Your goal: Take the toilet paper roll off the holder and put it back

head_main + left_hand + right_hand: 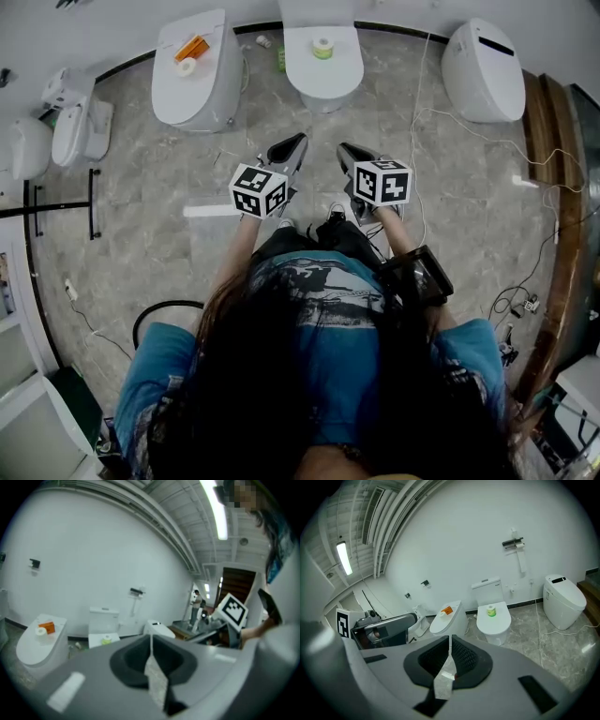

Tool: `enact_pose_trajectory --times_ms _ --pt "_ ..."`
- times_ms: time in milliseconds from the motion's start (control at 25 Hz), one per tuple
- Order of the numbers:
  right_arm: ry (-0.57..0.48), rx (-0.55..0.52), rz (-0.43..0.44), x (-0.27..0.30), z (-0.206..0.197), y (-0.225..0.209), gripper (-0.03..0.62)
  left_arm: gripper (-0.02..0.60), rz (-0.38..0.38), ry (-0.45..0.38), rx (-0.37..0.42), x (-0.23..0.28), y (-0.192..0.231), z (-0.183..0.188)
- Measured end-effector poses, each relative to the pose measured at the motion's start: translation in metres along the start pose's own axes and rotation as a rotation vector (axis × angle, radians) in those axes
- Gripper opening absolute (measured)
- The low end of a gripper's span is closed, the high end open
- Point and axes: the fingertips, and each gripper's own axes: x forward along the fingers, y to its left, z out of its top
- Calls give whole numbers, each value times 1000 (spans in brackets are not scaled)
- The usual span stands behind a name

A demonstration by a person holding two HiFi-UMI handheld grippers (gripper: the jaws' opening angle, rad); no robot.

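Observation:
The wall-mounted toilet paper holder (513,542) is far ahead above the middle toilet, with a strip of white paper (521,560) hanging from it; it also shows small as the holder (137,591) in the left gripper view. A green-yellow roll (322,47) stands on the middle toilet's lid (322,67). A white roll (186,67) and an orange box (192,47) lie on the left toilet (199,89). My left gripper (294,142) and right gripper (343,149) are held side by side over the floor, far from the holder. Both are shut with nothing between them, as seen at the left gripper (151,640) and the right gripper (450,641).
A third toilet (483,70) stands at the right. White cables (441,117) trail over the marble floor beside it. A small white fixture (73,127) and a black rail (94,202) are at the left. A wooden step (553,150) borders the right side.

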Motion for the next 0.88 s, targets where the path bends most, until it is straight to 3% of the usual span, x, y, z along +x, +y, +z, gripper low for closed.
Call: enact_pose_trajectory --times_ms 680,880 --pt "4 16 -42 6 -24 40 32 14 -67 -6 14 -39 7 -8" --pt "42 -5 -42 13 -34 45 31 14 -46 -27 -17 -49 14 -17"
